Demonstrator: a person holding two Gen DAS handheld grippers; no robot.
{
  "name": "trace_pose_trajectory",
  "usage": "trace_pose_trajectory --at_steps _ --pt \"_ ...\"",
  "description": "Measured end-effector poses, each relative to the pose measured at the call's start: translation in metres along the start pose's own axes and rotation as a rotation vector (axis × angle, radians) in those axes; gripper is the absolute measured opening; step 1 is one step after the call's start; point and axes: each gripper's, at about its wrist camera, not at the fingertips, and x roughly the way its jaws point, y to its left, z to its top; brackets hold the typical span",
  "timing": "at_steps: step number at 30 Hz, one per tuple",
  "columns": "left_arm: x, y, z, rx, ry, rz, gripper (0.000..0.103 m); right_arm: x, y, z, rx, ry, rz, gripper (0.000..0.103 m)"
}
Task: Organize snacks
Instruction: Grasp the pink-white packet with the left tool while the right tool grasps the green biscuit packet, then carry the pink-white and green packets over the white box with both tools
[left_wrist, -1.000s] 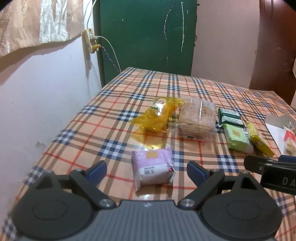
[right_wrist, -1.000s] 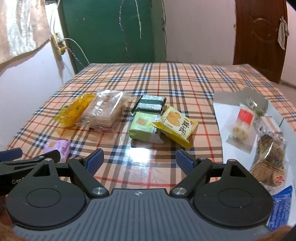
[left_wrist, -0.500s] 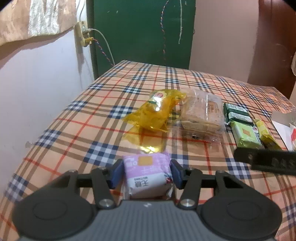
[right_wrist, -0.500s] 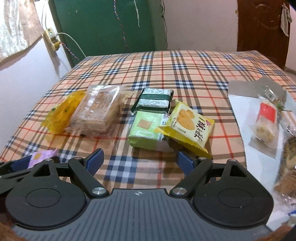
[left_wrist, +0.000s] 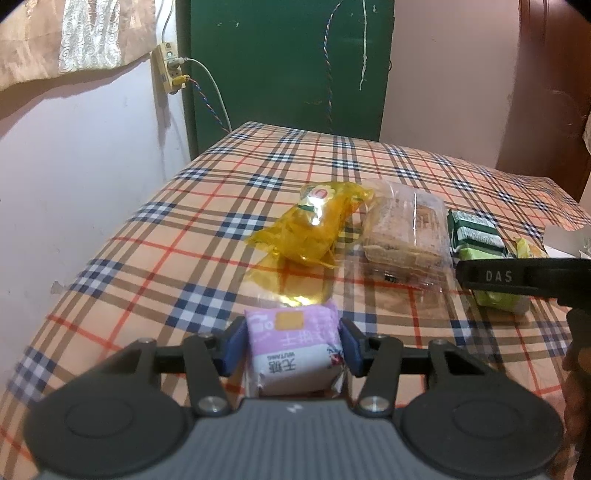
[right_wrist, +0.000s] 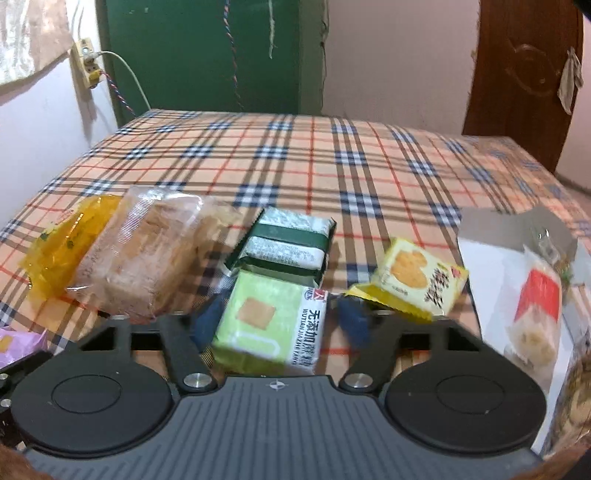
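Right wrist view: six loose snack packs are counted on the plaid tablecloth (right_wrist: 295, 166), namely one yellow-orange bag (right_wrist: 55, 254), one clear pack of biscuits (right_wrist: 147, 258), one dark green pack (right_wrist: 288, 243), one light green pack (right_wrist: 269, 325), one yellow cracker pack (right_wrist: 417, 280) and one purple pack (right_wrist: 18, 341) at the lower left edge. At the right edge a white tray (right_wrist: 476, 266) carries one red-and-white pack (right_wrist: 535, 310); further items at its lower end are too blurred to count. The light green pack sits at lower centre, directly between the blue fingers of the right gripper (right_wrist: 279, 321); the jaws are closing and motion-blurred, and contact with the wrapper cannot be confirmed. The yellow cracker pack lies just right of the right-hand finger. Left wrist view: the left gripper (left_wrist: 291, 347) is clamped on the purple pack (left_wrist: 291, 350) at lower centre, both pads pressing its sides, with the pack at the near edge of the table. The right gripper's black finger crosses the right edge of this frame. Against the frame one second earlier, the left jaws stood wide with the purple pack lying free ahead of them, and the right jaws stood wide over bare cloth short of the light green pack.
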Motion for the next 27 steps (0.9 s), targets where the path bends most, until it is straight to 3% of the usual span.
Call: trace_pose_trajectory --at_steps 11,18,27 --pt "-0.017 -0.005 -0.006 0.041 -0.021 -0.001 0.051 -0.047 0.009 -0.034 -0.042 0.035 0.069 0.059" --pt "-0.051 -0.009 -0.007 0.03 -0.057 -0.008 0.051 -0.101 0.004 -0.047 -0.04 0.003 0.091 0.059" --pt "-0.085 -0.018 -0.021 0.005 -0.035 -0.01 0.051 -0.166 0.0 -0.056 -0.062 -0.055 0.099 0.059"
